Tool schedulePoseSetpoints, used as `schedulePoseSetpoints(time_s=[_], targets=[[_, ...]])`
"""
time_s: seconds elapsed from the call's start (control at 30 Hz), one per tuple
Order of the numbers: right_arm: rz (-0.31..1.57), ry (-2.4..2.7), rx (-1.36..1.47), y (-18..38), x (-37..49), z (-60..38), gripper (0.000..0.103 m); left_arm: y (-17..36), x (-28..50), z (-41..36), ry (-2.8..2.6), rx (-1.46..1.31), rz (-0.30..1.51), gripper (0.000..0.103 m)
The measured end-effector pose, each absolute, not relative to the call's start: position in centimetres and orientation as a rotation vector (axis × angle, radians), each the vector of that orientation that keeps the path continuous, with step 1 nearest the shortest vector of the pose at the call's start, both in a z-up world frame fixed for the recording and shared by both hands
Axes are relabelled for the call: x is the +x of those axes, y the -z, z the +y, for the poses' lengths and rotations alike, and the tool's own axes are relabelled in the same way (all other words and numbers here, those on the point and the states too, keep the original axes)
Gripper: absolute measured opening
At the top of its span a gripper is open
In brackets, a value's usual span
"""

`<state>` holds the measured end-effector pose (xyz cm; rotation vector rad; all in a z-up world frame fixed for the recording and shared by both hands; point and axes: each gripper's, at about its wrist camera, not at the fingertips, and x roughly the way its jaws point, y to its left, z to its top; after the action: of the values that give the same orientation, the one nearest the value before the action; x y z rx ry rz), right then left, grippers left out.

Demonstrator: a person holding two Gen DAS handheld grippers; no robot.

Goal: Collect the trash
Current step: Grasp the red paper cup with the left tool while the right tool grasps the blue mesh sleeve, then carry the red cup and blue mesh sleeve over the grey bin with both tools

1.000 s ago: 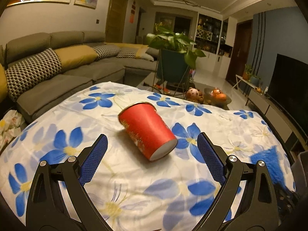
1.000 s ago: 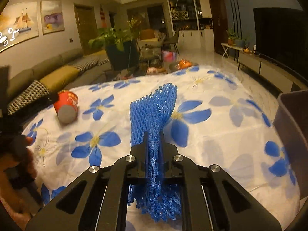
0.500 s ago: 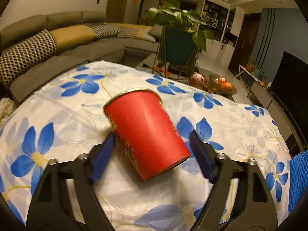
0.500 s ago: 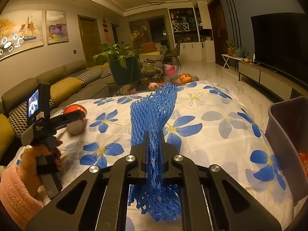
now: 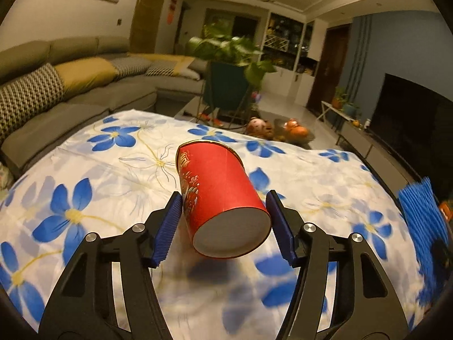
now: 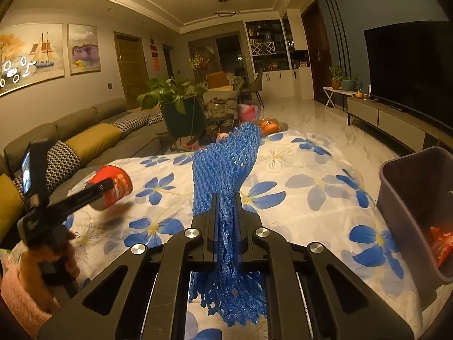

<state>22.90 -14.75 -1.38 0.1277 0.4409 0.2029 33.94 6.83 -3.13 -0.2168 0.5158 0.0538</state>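
**Grip Security and Legible Markings**

The left gripper (image 5: 223, 223) holds the red paper cup (image 5: 219, 195) clear of the floral tablecloth (image 5: 85, 187), pads at both sides; thin walls may buckle or slip. The right gripper (image 6: 225, 221) is clamped on blue foam netting (image 6: 226, 170), which could snag short of the dark plastic bin (image 6: 407, 198). The cup's gold print is unreadable

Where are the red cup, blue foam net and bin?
red cup (image 5: 218, 187), left wrist view, on its side wall.
blue foam net (image 6: 223, 170), right wrist view, mid mesh.
bin (image 6: 407, 198), right wrist view, outer wall.
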Motion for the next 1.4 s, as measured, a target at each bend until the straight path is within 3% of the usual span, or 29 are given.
schedulePoseSetpoints(time_s=[0.5, 1.4], targets=[[0.385, -0.151, 0.138, -0.8, 18.3, -17.5, 0.01, -0.9, 26.1, 0.8, 0.128, -0.153, 0.405, 0.06], [0.302, 0.07, 0.163, -2.5, 14.1, -28.8, 0.01, -2.3, 23.7, -14.6, 0.399, -0.037, 0.382, 0.06]])
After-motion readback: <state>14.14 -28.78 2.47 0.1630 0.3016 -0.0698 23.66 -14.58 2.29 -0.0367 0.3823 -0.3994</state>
